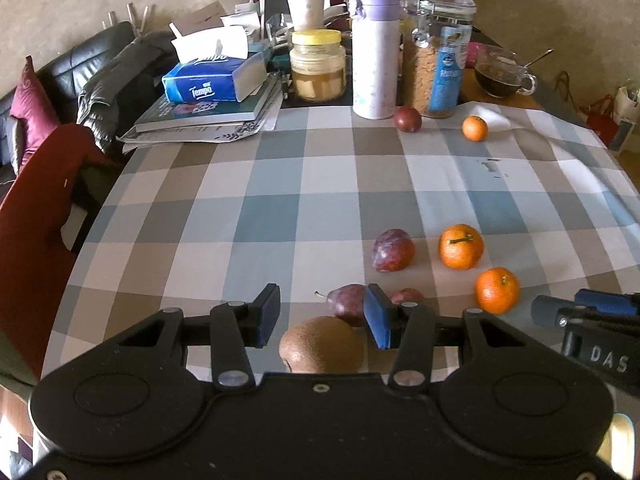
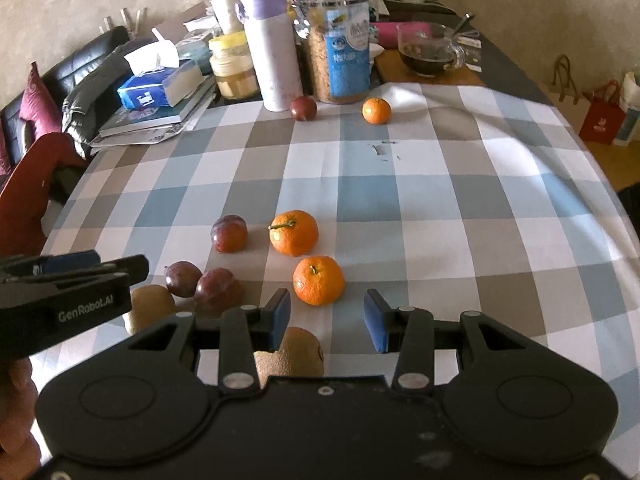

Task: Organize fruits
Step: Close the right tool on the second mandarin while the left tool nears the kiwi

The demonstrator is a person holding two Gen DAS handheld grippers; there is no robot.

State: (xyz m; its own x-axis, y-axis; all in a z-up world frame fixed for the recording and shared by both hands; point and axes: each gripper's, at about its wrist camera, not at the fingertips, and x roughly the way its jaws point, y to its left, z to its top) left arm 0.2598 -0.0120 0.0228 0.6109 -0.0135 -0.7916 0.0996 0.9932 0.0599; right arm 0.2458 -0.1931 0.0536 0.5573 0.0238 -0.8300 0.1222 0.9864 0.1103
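My left gripper (image 1: 322, 322) is open above a brown kiwi (image 1: 322, 346); two plums (image 1: 347, 303) lie just beyond it. A third plum (image 1: 393, 250) and two mandarins (image 1: 461, 246) (image 1: 497, 290) lie to the right. A far plum (image 1: 407, 119) and a far mandarin (image 1: 475, 128) sit near the jars. My right gripper (image 2: 328, 320) is open and empty, with a second kiwi (image 2: 298, 350) under its left finger and a mandarin (image 2: 318, 280) just ahead. The left gripper (image 2: 72, 276) shows at the left of the right wrist view, over the first kiwi (image 2: 152, 304).
A checked tablecloth (image 1: 280, 208) covers the table. At the back stand a white flask (image 1: 376, 52), a glass jar (image 1: 438, 48), a yellow-lidded jar (image 1: 318, 66), a tissue box on books (image 1: 216, 78) and a glass cup (image 1: 502, 74). A red chair (image 1: 36, 208) is at the left.
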